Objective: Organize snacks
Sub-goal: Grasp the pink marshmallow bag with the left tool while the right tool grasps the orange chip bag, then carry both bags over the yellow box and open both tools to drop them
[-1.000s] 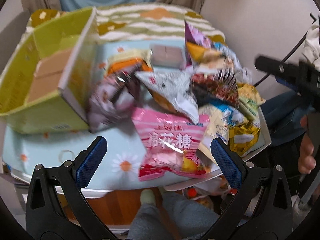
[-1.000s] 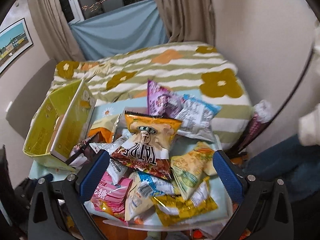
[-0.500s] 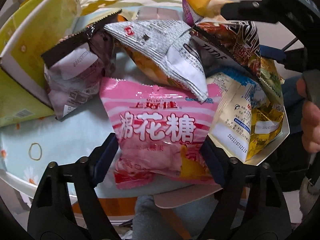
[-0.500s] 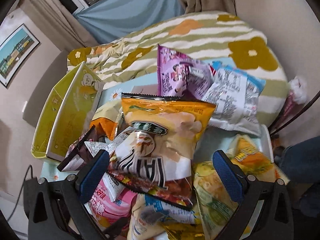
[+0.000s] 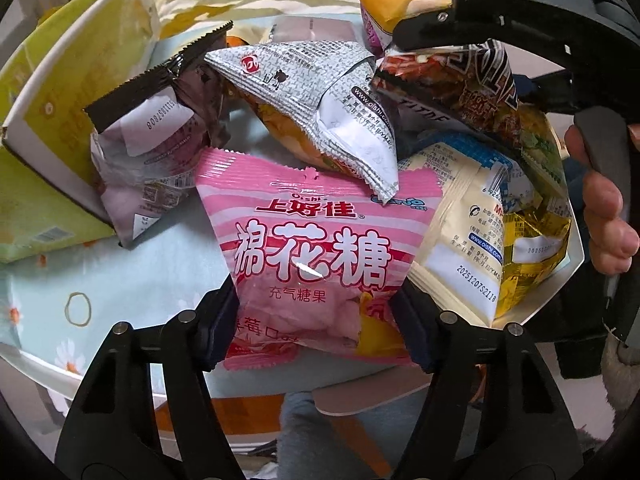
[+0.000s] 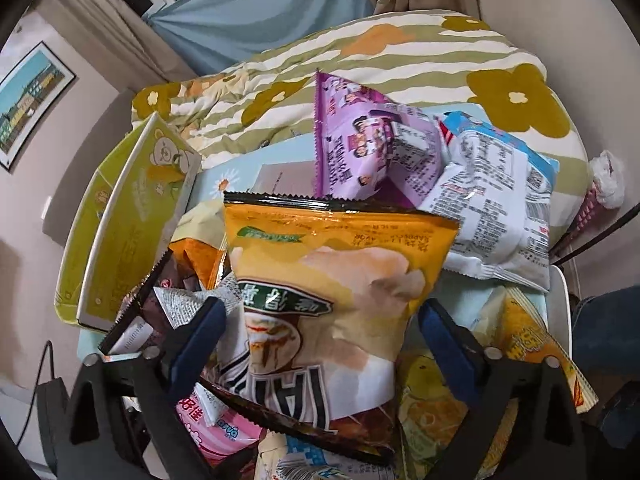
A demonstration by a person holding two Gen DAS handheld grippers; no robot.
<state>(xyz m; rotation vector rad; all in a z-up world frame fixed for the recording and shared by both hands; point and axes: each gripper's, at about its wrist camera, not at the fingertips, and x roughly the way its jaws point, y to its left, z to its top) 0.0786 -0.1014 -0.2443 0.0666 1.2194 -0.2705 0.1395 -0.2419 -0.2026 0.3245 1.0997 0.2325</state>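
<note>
A pile of snack bags lies on a small table with a light blue flowered cloth (image 5: 120,280). My left gripper (image 5: 316,320) has its blue pads on both sides of the pink marshmallow bag (image 5: 308,248) at the table's front edge and grips it. My right gripper (image 6: 324,340) has its pads on both sides of the orange chip bag (image 6: 340,280) on top of the pile and grips it. The right gripper's black body also shows in the left wrist view (image 5: 520,12), on that orange bag (image 5: 460,76).
A yellow-green open box (image 6: 132,216) stands at the table's left. Around lie a silver bag (image 5: 312,100), a brown bag (image 5: 152,148), a purple bag (image 6: 360,140), a white-blue bag (image 6: 492,200) and yellow bags (image 5: 520,248). A striped flowered quilt (image 6: 400,52) lies behind.
Both grippers have moved in on the pile. The left closed around the pink bag and the right around the orange chip bag.
</note>
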